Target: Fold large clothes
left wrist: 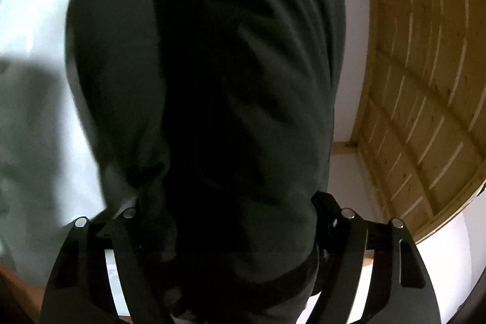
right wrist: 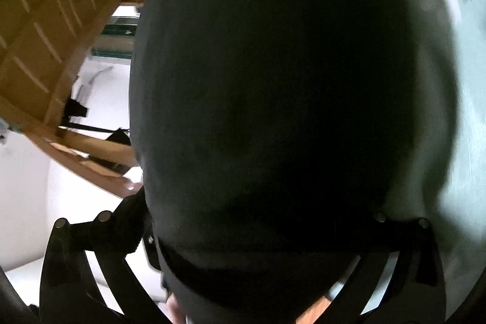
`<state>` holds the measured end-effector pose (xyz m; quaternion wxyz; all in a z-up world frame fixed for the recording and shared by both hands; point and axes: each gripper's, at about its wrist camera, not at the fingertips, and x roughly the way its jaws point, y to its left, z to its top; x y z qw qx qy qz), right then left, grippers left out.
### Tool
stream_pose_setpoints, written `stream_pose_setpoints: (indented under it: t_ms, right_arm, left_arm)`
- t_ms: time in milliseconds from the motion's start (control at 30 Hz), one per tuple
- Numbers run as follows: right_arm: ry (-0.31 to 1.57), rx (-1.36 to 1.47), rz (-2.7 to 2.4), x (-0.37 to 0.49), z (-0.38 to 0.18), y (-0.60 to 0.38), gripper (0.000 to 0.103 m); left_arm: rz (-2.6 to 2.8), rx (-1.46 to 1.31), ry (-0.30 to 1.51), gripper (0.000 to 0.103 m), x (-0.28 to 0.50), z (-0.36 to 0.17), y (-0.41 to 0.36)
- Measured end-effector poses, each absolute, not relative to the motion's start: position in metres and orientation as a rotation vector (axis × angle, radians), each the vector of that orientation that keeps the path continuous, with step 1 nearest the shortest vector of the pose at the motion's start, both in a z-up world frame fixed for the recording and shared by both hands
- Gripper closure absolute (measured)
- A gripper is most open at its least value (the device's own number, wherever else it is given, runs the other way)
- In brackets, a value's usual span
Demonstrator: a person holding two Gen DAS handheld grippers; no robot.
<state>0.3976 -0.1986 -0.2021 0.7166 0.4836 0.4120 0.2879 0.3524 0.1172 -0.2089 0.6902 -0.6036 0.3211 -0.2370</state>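
Pale blue daisy-print surface (left wrist: 36,29), slatted wooden frame (left wrist: 425,66) beside it.
My left gripper (left wrist: 224,233) and right gripper (right wrist: 261,239) each clamp the hanging dark green-black fabric garment (left wrist: 212,81), held above it.

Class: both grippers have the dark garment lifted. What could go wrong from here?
1. The garment hangs bunched and creased from the left gripper, so the fold may set crooked.
2. It fills the right gripper's view, hiding the sheet below; placement could miss.
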Motion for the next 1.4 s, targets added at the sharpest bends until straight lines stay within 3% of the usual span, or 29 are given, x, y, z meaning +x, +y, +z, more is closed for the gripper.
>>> stream_pose_setpoints:
  t_ms: [33,67,133,400,733,1133,1400]
  right_arm:
    - [0.924,1.054,0.667,0.400,-0.200,-0.198,0.005]
    - [0.932,1.043,0.675,0.398,-0.197,-0.199,0.019]
    - [0.907,1.005,0.706,0.388,-0.181,-0.204,0.030]
    - [0.844,0.954,0.712,0.371,-0.153,-0.219,0.032]
    - [0.686,0.834,0.766,0.382,-0.049,-0.288,0.033]
    - [0.565,0.636,0.620,0.385,0.111,-0.503,0.033]
    - [0.630,0.598,0.504,0.355,0.135,-0.685,0.033]
  left_arm:
    - [-0.531,-1.355,0.716,0.031,0.355,-0.209,0.117]
    - [-0.528,-1.353,0.715,0.031,0.355,-0.206,0.117]
    - [-0.538,-1.298,0.707,0.033,0.350,-0.191,0.112]
    - [-0.566,-1.234,0.686,0.035,0.353,-0.161,0.085]
    - [-0.691,-1.143,0.562,0.035,0.376,-0.064,0.017]
    - [-0.986,-1.168,0.480,0.035,0.438,0.020,-0.222]
    - [-1.053,-1.164,0.560,0.035,0.441,0.026,-0.405]
